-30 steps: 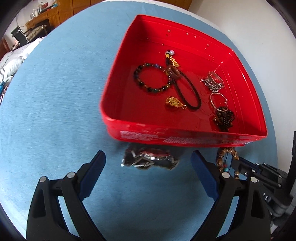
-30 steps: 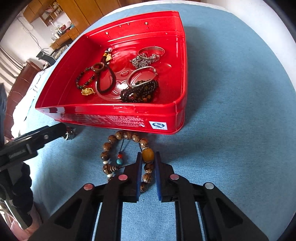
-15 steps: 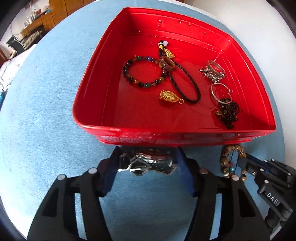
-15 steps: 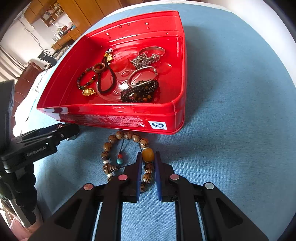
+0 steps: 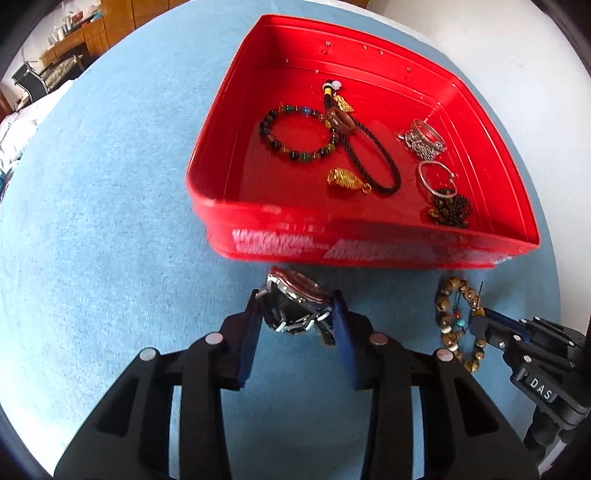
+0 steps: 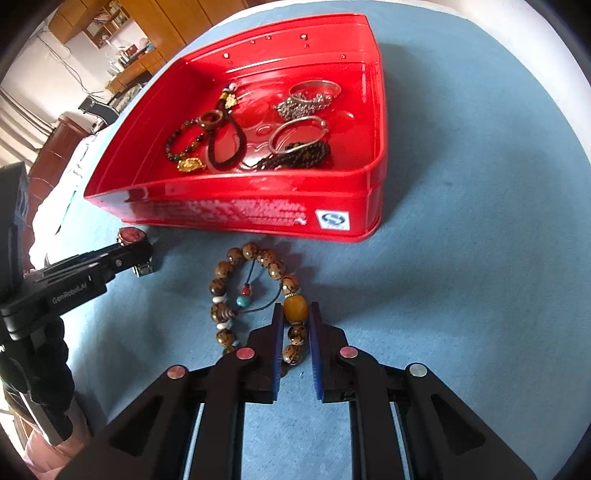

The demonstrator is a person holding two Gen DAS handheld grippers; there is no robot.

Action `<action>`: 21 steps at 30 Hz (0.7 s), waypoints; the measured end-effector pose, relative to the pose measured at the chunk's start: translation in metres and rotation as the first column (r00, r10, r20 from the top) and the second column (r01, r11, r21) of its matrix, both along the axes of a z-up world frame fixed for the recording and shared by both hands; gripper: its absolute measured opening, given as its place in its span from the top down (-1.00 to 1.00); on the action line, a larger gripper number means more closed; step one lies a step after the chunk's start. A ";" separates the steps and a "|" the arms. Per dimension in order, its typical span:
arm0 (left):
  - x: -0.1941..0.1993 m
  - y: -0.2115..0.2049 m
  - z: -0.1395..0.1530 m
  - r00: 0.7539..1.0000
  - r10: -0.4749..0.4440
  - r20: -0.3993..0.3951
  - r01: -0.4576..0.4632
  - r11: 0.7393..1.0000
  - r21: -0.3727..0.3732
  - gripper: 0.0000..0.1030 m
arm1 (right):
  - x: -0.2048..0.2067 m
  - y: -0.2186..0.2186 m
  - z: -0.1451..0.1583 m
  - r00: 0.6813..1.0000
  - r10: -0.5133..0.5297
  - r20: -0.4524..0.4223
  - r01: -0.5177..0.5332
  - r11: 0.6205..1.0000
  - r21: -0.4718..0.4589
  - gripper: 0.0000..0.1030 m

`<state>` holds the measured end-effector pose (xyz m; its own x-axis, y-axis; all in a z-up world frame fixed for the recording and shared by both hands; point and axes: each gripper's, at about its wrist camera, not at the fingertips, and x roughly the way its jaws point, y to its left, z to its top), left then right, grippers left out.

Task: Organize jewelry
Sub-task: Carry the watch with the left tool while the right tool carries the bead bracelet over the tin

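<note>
My left gripper is shut on a metal wristwatch with a reddish face, just in front of the red tray. The watch also shows in the right wrist view. My right gripper is shut on a brown wooden bead bracelet at its amber bead, on the blue cloth before the tray. The bracelet also shows in the left wrist view. Inside the tray lie a dark bead bracelet, a black cord with a ring, a gold charm, silver pieces and a silver bangle.
A blue cloth covers the round table. The white table edge curves behind the tray. Wooden furniture and a chair stand beyond the table's far left.
My left gripper moved forward and closed on the watch, which now sits tilted between the fingers. The right gripper stays shut on the bead bracelet.
</note>
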<state>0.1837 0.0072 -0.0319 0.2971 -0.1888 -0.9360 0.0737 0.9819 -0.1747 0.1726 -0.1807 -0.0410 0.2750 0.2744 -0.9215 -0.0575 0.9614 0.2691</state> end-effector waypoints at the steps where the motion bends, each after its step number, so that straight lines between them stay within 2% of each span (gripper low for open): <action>1: -0.002 0.002 -0.001 1.000 -0.002 0.000 0.002 1.000 -0.002 0.31 | 0.000 0.001 0.000 1.000 -0.002 -0.003 0.002 1.000 0.000 0.70; 6: -0.017 0.010 -0.004 1.000 -0.012 0.005 0.012 1.000 -0.013 0.32 | 0.001 0.006 -0.001 1.000 0.002 0.002 -0.002 1.000 -0.022 0.66; 8: -0.019 0.013 -0.004 1.000 -0.011 0.005 0.011 1.000 -0.018 0.32 | 0.001 0.006 0.000 1.000 -0.002 0.007 0.002 1.000 -0.029 0.75; 15: -0.030 0.024 0.001 1.000 -0.025 0.015 0.025 0.999 -0.030 0.34 | -0.007 0.002 0.007 1.000 -0.004 0.005 0.004 1.000 0.029 0.76; 18: -0.029 0.034 0.006 0.999 -0.031 0.028 0.032 0.999 -0.038 0.39 | -0.012 0.004 0.015 1.000 0.010 0.016 -0.010 0.999 0.045 0.76; 19: -0.036 0.032 0.013 0.999 -0.034 0.032 0.035 0.999 -0.041 0.49 | -0.014 0.005 0.020 1.000 0.014 0.026 -0.016 0.999 0.050 0.76; 21: -0.044 0.037 0.018 0.998 -0.039 0.042 0.041 0.998 -0.046 0.49 | -0.016 0.006 0.028 0.999 0.019 0.044 -0.021 0.999 0.044 0.76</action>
